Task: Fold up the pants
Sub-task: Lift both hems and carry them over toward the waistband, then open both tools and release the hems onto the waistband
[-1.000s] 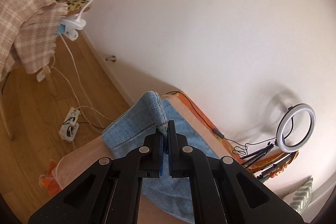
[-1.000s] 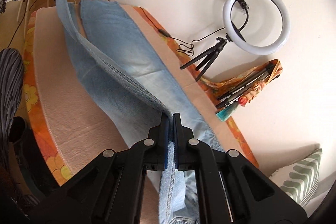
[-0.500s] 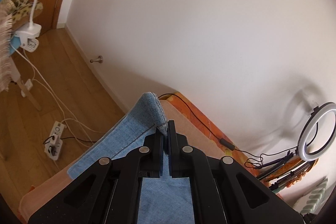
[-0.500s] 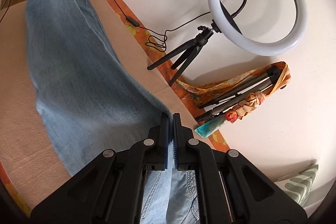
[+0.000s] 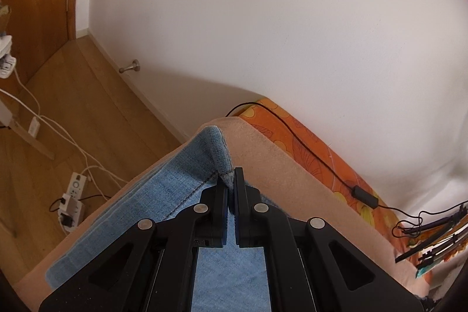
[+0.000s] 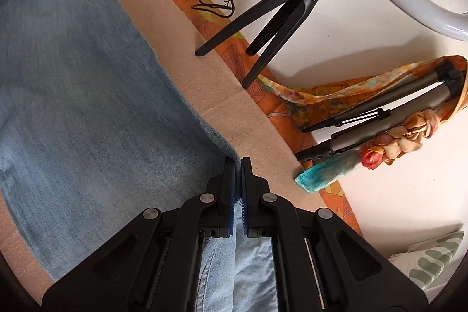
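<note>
Light blue denim pants (image 6: 87, 95) lie along a beige padded surface (image 6: 204, 72), one leg folded over the other. My right gripper (image 6: 238, 163) is shut on the pants' edge on their far side, low over the surface. My left gripper (image 5: 231, 176) is shut on the hem corner of the pants (image 5: 187, 174), near the end of the beige surface (image 5: 278, 163). The lower leg's hem shows beneath at the left. The waist end is partly hidden under the right gripper.
An orange floral cover (image 6: 234, 54) edges the surface by the white wall. A ring light on a black tripod (image 6: 280, 5), folded tripods (image 6: 380, 119) and a cable (image 5: 321, 160) lie there. A power strip (image 5: 73, 201) sits on the wooden floor.
Both grippers have carried the held pant leg across toward the wall side and lowered it; the leg, earlier lifted in the air, now lies spread over the other leg.
</note>
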Available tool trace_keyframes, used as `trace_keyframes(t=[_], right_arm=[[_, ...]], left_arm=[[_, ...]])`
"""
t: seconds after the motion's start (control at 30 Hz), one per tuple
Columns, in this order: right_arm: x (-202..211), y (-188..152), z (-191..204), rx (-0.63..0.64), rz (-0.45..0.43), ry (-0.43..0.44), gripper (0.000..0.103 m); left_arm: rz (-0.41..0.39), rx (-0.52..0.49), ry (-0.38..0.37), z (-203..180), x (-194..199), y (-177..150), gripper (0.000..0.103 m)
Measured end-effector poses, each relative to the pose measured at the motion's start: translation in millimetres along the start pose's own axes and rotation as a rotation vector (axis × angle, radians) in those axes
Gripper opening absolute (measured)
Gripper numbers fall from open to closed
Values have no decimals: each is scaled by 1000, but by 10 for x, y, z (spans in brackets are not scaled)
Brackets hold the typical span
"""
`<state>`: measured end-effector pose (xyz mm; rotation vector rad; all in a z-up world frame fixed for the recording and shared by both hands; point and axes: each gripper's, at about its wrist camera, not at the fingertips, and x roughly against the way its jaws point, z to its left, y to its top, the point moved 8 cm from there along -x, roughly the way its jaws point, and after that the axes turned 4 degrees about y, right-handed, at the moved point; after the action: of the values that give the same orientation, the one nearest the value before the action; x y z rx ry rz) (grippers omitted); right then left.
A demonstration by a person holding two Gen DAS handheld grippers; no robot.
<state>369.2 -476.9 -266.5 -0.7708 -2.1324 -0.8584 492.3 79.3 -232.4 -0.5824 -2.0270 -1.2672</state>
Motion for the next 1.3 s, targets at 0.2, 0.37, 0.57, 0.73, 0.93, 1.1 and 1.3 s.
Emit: trace_keyframes(t=[0.2,0.37,0.57,0.73,0.93,1.1,1.3], right_arm=[[-194,14,13,-9,32,14,3],[-341,5,27,-30,62,32,3],[-434,-33,-17,-120,92,83,5],[-303,-74,-83,-151,69,56,40],[176,-200,-197,-255,-11,101,47],[774,-475,-388,-374,-114,137,57],[1499,-1058,-705,-499,-209,151,59]], left_arm=[[26,-39,44,-20,-223,-59,2],[46,-58,64,-33,-292,-56,6],[36,-80,102,-77,-161,28,36],[-3,-87,81,-127,83,138,44],[-18,-178,-12,-424,554,5,44],[-32,-301,-132,-871,1077,-278,44],[-30,-485,-268,-1487,1663,-896,44]])
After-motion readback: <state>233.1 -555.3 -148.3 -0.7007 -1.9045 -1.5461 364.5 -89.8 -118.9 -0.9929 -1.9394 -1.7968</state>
